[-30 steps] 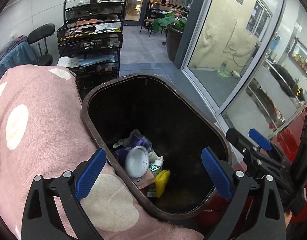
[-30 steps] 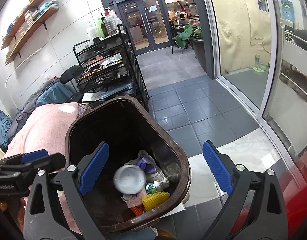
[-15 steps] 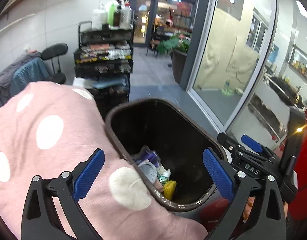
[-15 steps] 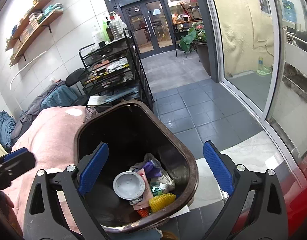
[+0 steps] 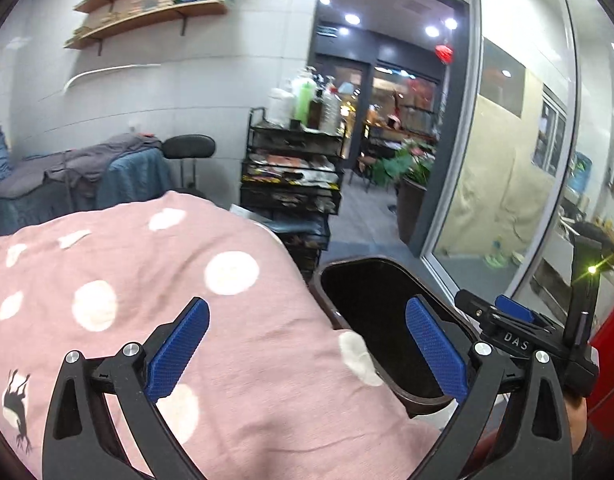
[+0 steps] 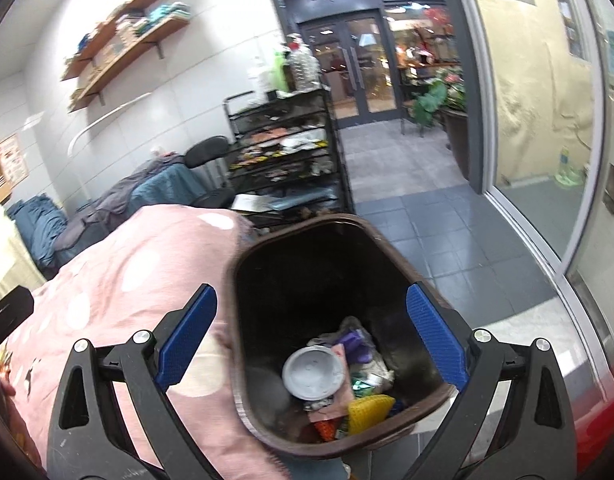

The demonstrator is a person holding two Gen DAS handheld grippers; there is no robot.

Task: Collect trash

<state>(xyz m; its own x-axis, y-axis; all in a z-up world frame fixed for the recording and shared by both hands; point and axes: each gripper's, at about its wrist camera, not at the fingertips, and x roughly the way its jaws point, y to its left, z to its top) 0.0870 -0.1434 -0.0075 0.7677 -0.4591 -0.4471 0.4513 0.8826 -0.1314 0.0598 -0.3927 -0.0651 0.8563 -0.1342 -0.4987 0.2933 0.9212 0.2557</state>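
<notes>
Trash [image 6: 339,376] is seen piled at the bottom of the dark brown plastic bin [image 6: 243,280]: a grey round lid [image 6: 313,374], a yellow mesh piece [image 6: 369,408], purple and white wrappers. Left of the bin, touching its rim, a pink cloth with white dots [image 5: 147,280] is draped over a rounded bulk and slightly overlaps the rim's near-left edge. The left gripper [image 5: 307,350] is held above that cloth with its blue pads spread wide and nothing between them. The right gripper [image 6: 311,338] is held over the bin mouth, likewise spread wide and empty.

No loose rubbish can be made out on the cloth in either view, so the next item must be found elsewhere. A snag is judged possible if the left gripper is lowered: its fingers could catch the cloth and drag it into the bin. The bin could also be tipped if its rim is struck by the right gripper.

Right of the bin, grey floor tiles [image 6: 447,240] lie bare up to the glass door [image 6: 547,120], giving open room; behind the bin, a black wire rack [image 6: 283,152] stands close.
</notes>
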